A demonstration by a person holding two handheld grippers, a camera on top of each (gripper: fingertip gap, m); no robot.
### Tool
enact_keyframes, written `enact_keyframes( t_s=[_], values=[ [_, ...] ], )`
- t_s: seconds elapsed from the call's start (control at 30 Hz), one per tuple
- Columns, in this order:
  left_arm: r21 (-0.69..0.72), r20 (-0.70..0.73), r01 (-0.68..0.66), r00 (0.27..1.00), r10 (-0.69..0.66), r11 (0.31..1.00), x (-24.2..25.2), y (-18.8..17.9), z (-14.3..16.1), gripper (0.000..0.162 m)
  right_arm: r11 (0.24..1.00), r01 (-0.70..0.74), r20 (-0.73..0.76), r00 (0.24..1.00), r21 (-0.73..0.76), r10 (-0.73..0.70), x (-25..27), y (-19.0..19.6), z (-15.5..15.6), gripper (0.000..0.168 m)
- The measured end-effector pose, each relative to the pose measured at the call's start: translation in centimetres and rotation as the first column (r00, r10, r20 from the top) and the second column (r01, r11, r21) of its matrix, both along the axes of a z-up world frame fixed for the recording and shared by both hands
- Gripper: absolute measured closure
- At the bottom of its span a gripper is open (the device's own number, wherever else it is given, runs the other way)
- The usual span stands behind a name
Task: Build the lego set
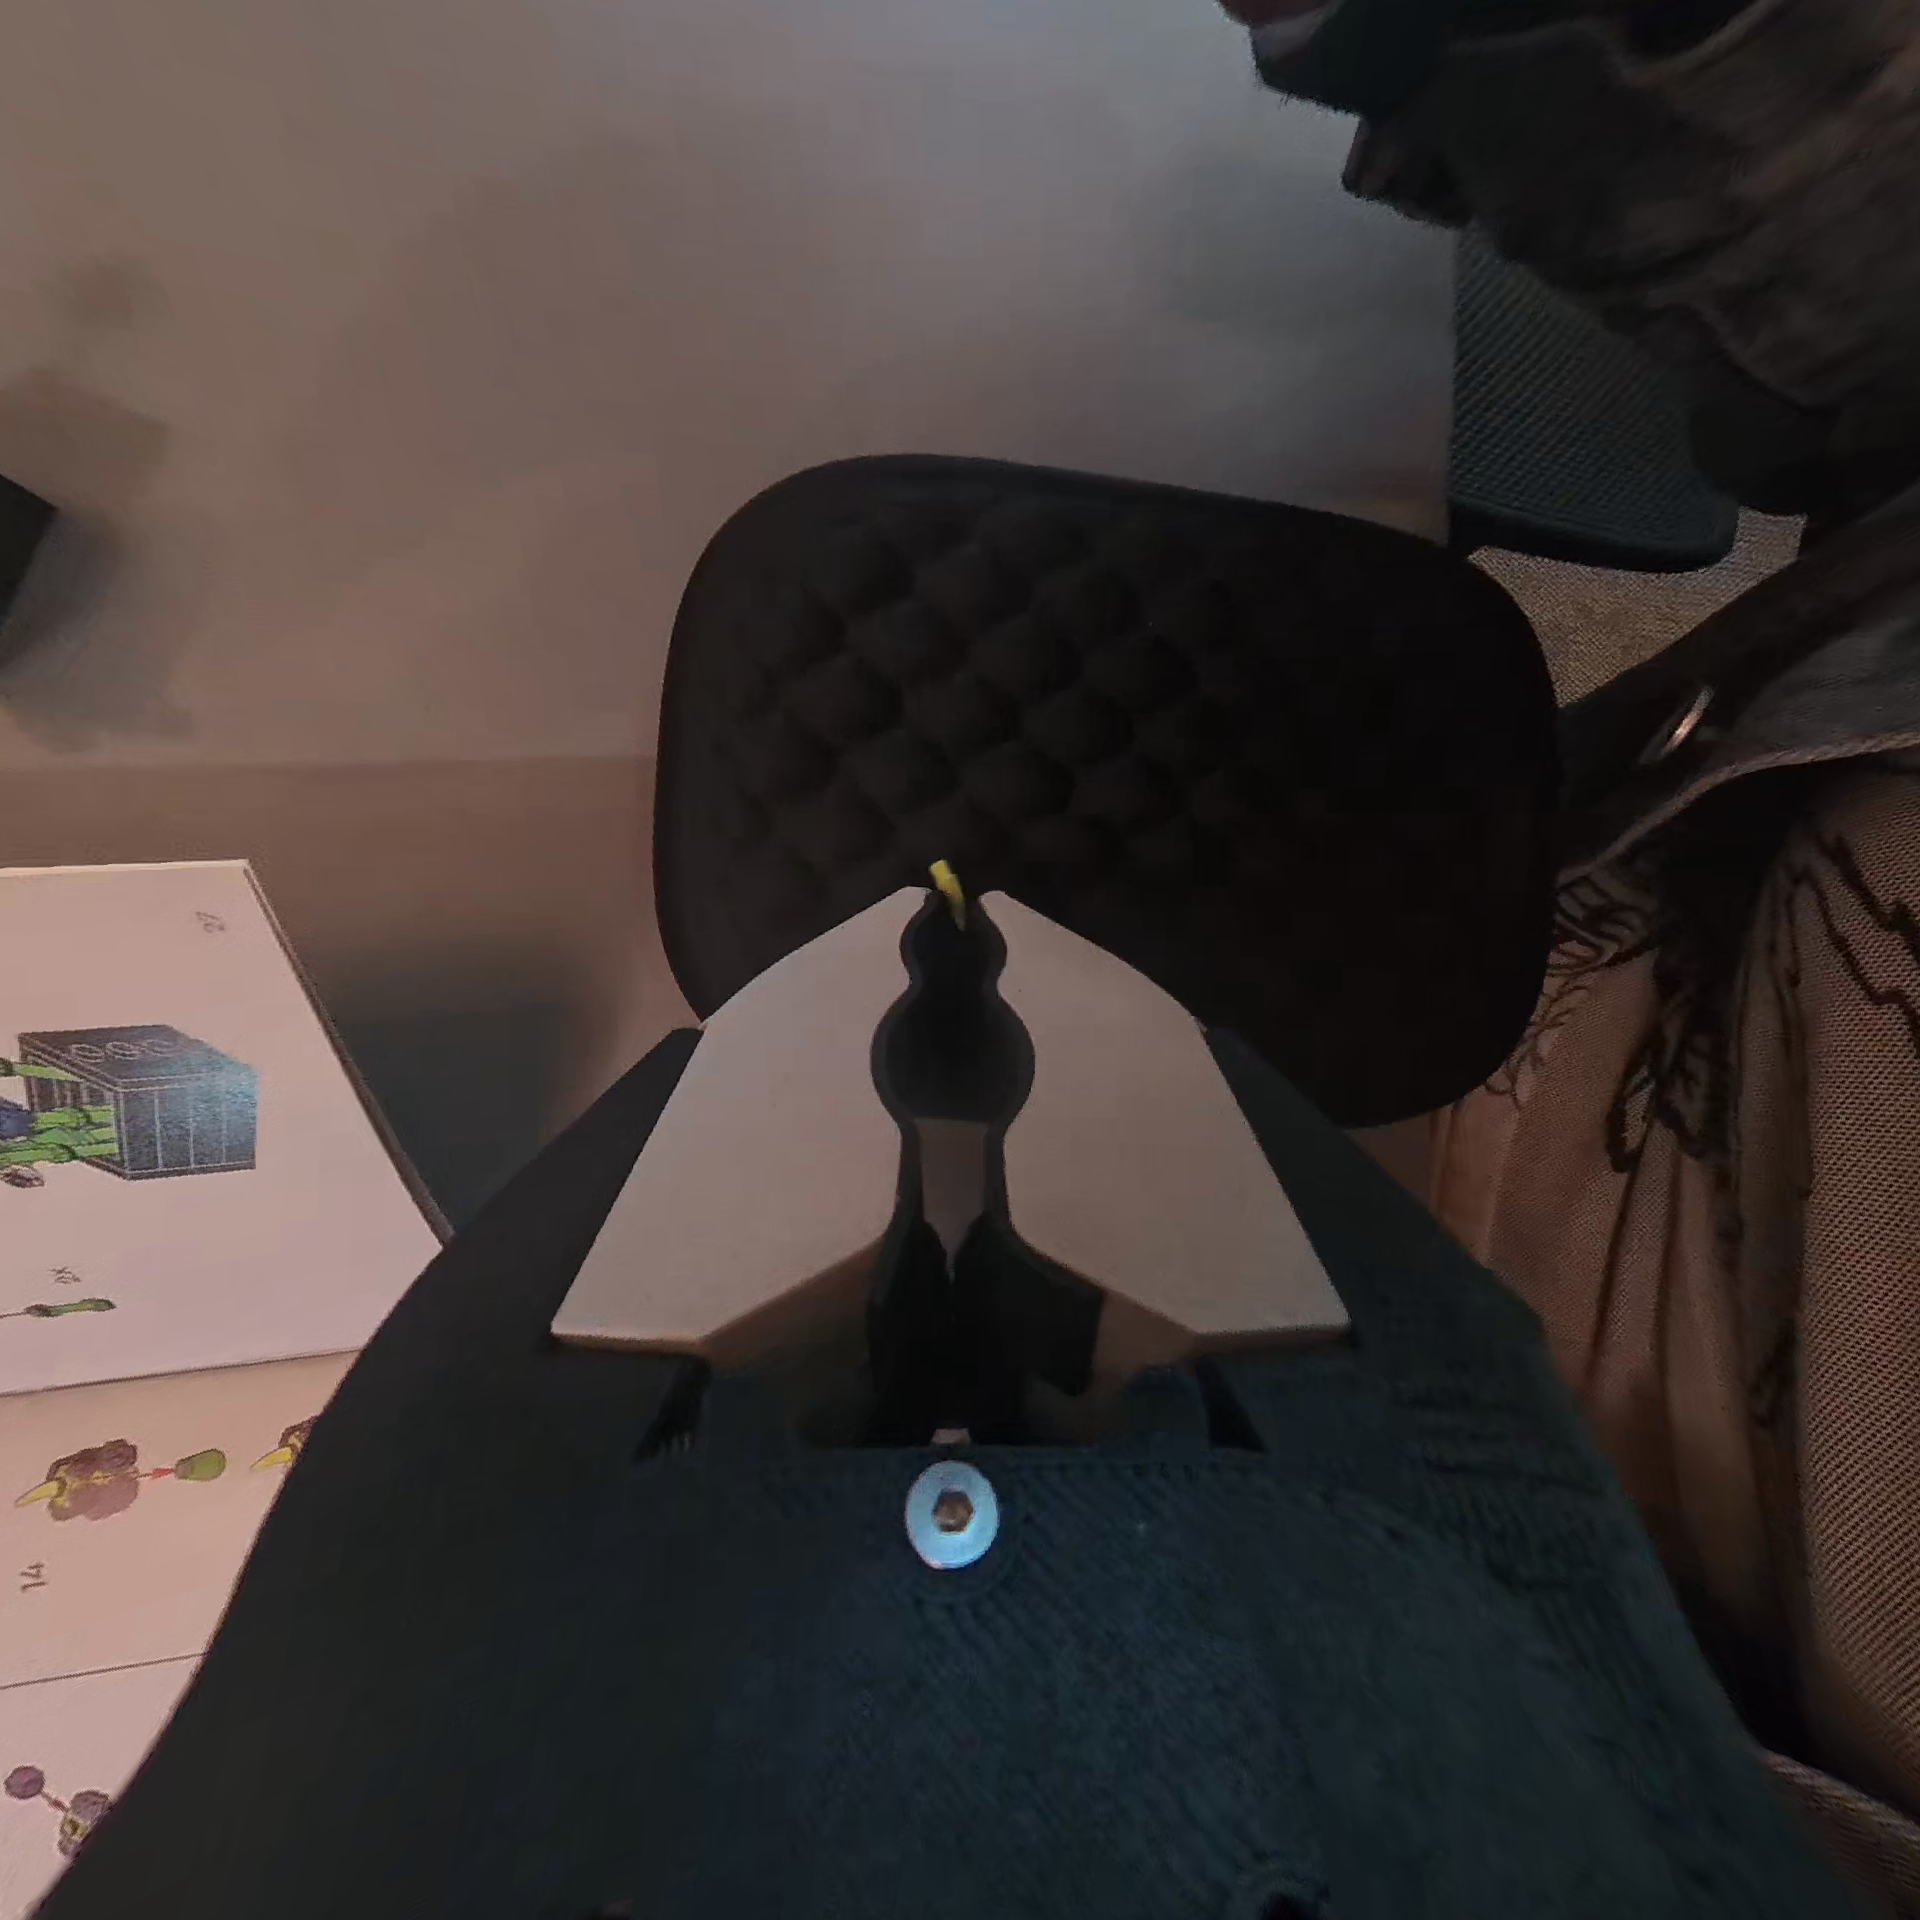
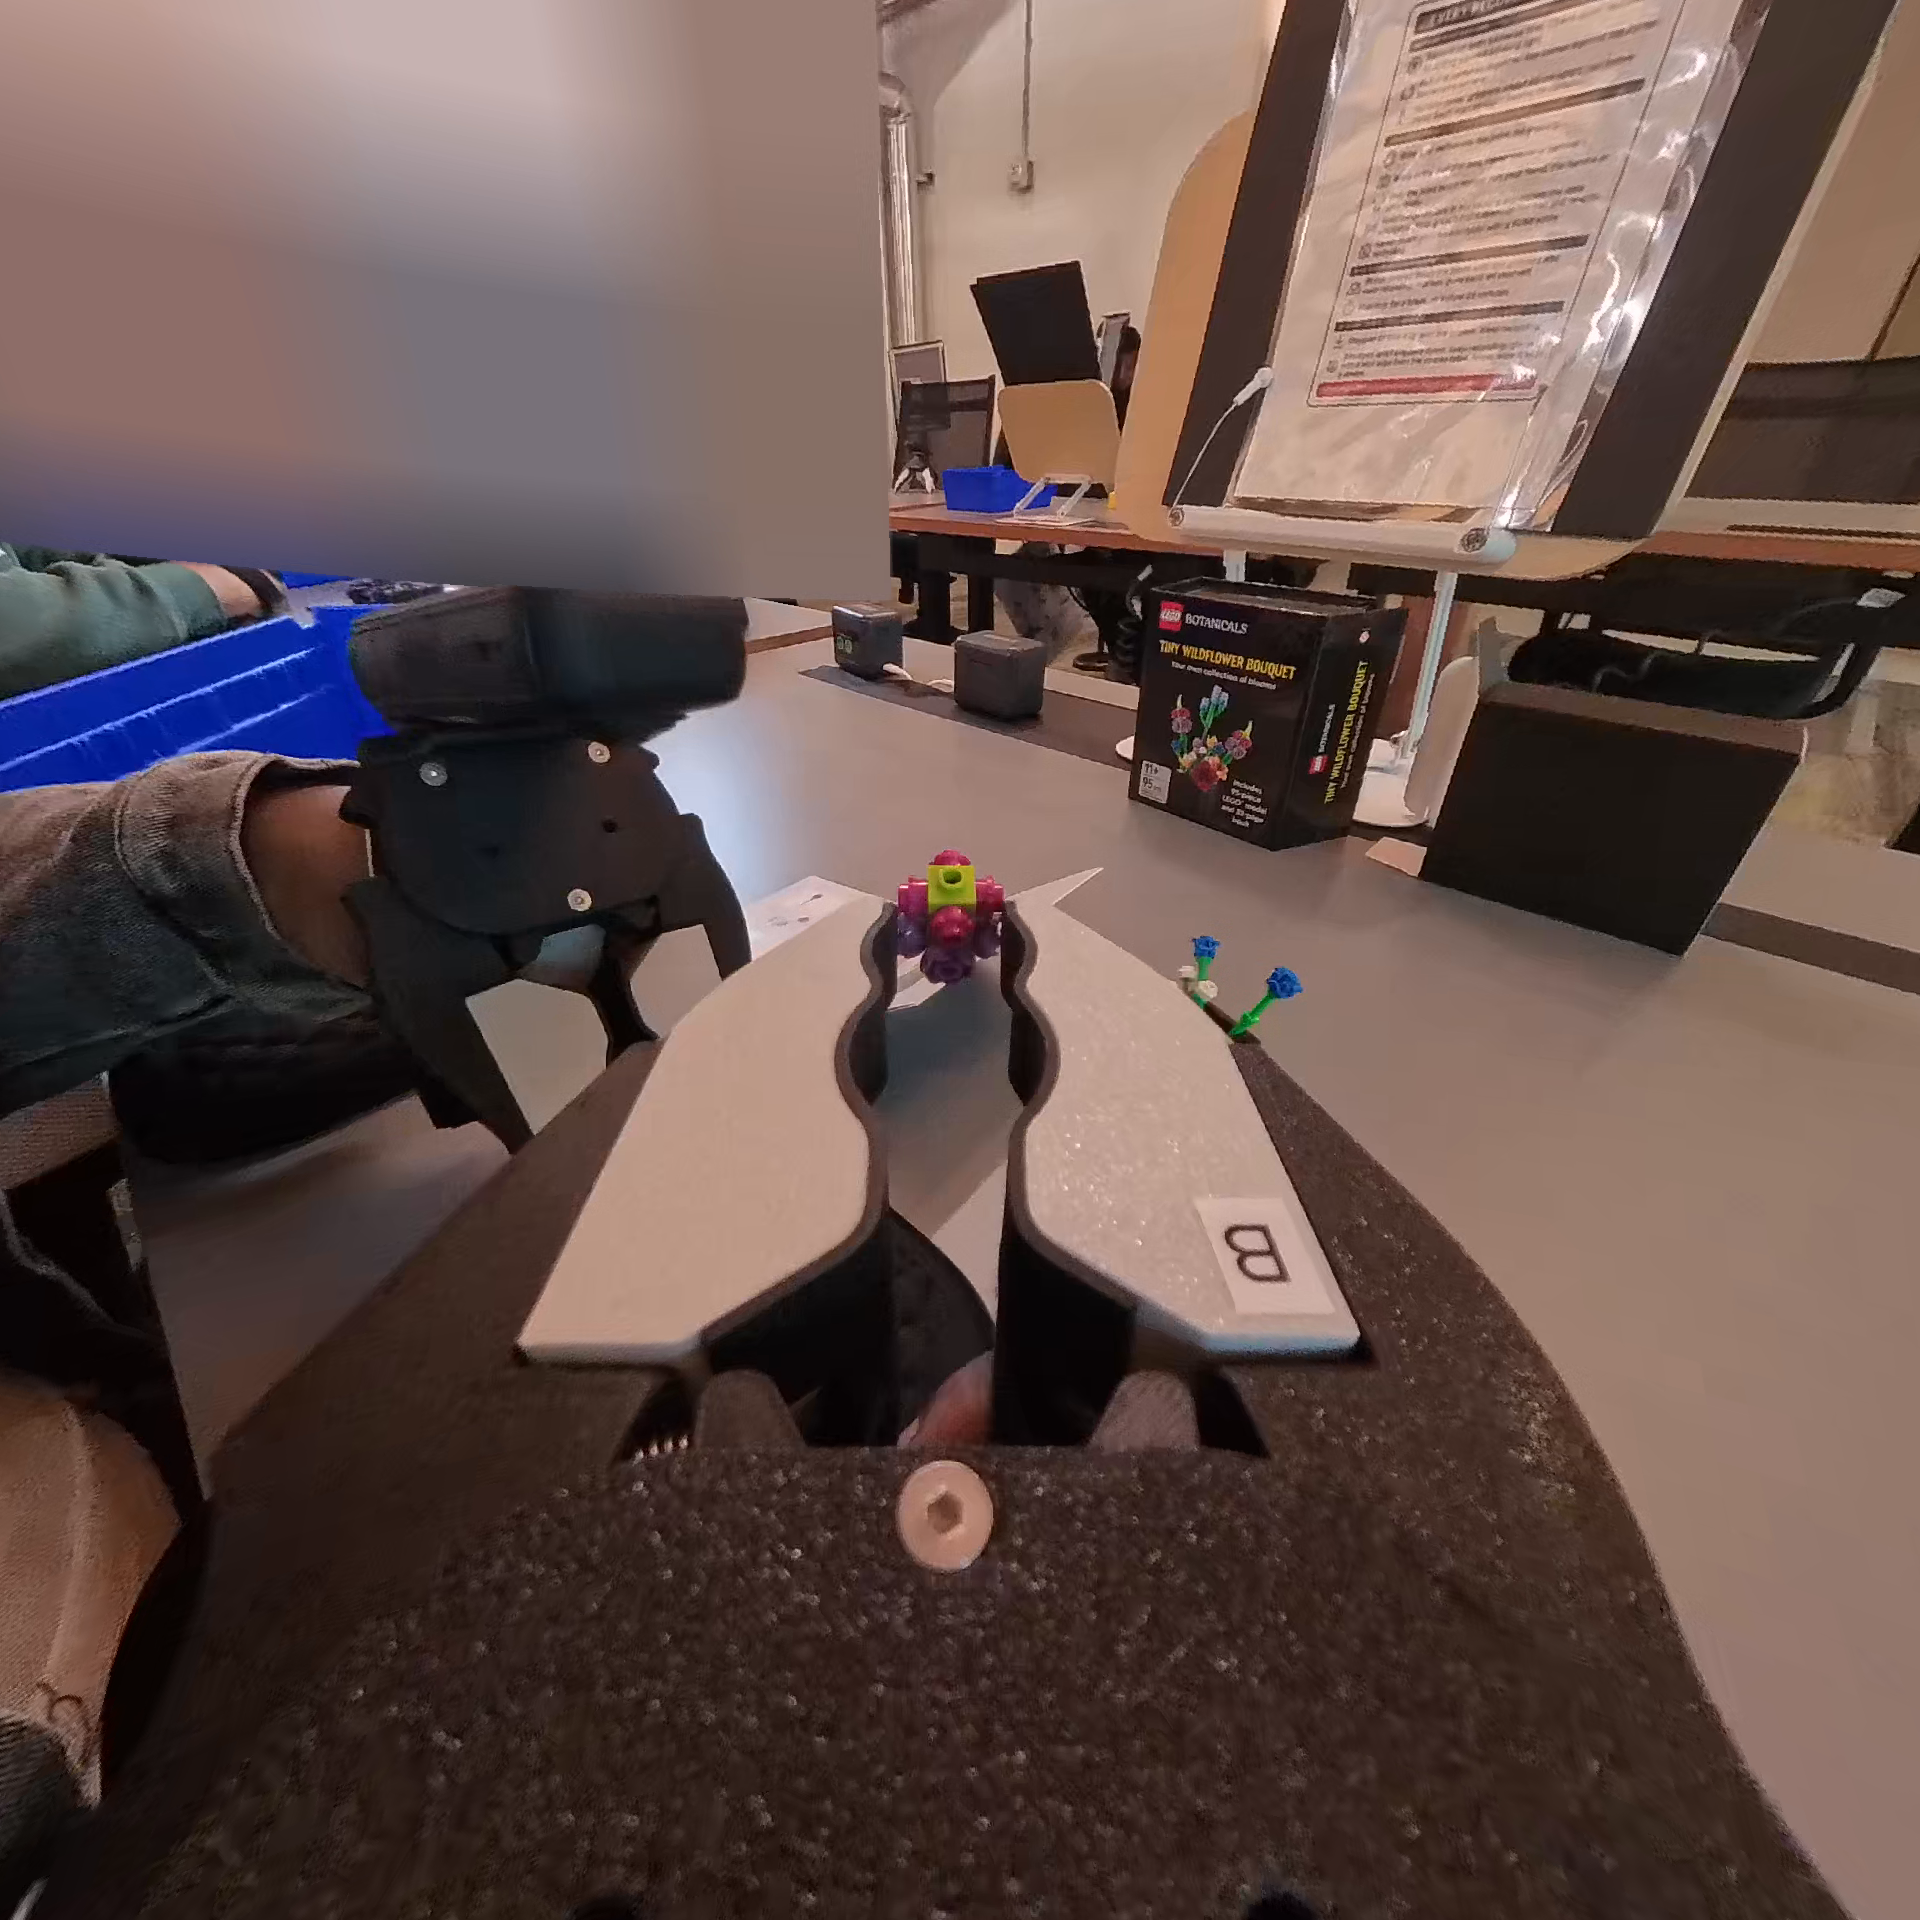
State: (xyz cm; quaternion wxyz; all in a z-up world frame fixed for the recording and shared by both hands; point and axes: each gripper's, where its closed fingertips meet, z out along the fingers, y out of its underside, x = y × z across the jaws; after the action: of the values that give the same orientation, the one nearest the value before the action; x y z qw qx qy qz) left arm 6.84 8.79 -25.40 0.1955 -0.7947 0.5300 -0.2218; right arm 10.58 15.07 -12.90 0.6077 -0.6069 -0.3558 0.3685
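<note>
While your right tool (image 2: 951, 925) sits low over the grey worktop (image 2: 1455, 1091), its two grey-faced fingers are clamped on a small cluster of magenta and purple lego flower pieces with a lime-green cube on top (image 2: 950, 916). The cluster is pinched right at the fingertips, held just above the worktop surface.

Your left tool (image 1: 951, 904) has its fingers brought together on a tiny yellow-green lego sliver (image 1: 948, 891), which pokes out just past the tips. Directly behind those tips is a black padded chair headrest with a quilted pattern (image 1: 1122, 748), so the sliver shows against a dark background. From the right wrist view, that left tool (image 2: 582, 1029) hangs to the left of your right one, near it but apart, with a denim-sleeved arm (image 2: 156, 904) behind it.

On the worktop, to the right of the right tool's fingers, two small blue lego flowers on green stems (image 2: 1247, 992) lie close together. Farther back stands the black lego set box with a bouquet picture (image 2: 1252, 712). An open white instruction booklet with coloured build drawings (image 1: 156, 1195) lies at the left of the left wrist view. A blue plastic bin (image 2: 187, 691) sits at the far left, behind the left tool.
</note>
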Motion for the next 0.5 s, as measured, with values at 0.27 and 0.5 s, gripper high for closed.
enact_keyframes(
  t_s=[0.27, 0.5],
  values=[
    [0.040, 0.071, -0.046, 0.997, 0.043, 0.998, -0.6, 0.6, 0.7, 0.141, 0.994, -0.083, -0.007, 0.997, -0.075, 0.082, -1.5, -0.3, -1.5, 0.150],
    [0.231, 0.605, -0.258, 0.793, 0.070, 0.938, -0.8, 1.8, 7.5, 0.136, 0.905, -0.371, -0.280, 0.909, -0.211, 0.307, -4.4, -3.2, 0.3, 0.150]
  ],
)
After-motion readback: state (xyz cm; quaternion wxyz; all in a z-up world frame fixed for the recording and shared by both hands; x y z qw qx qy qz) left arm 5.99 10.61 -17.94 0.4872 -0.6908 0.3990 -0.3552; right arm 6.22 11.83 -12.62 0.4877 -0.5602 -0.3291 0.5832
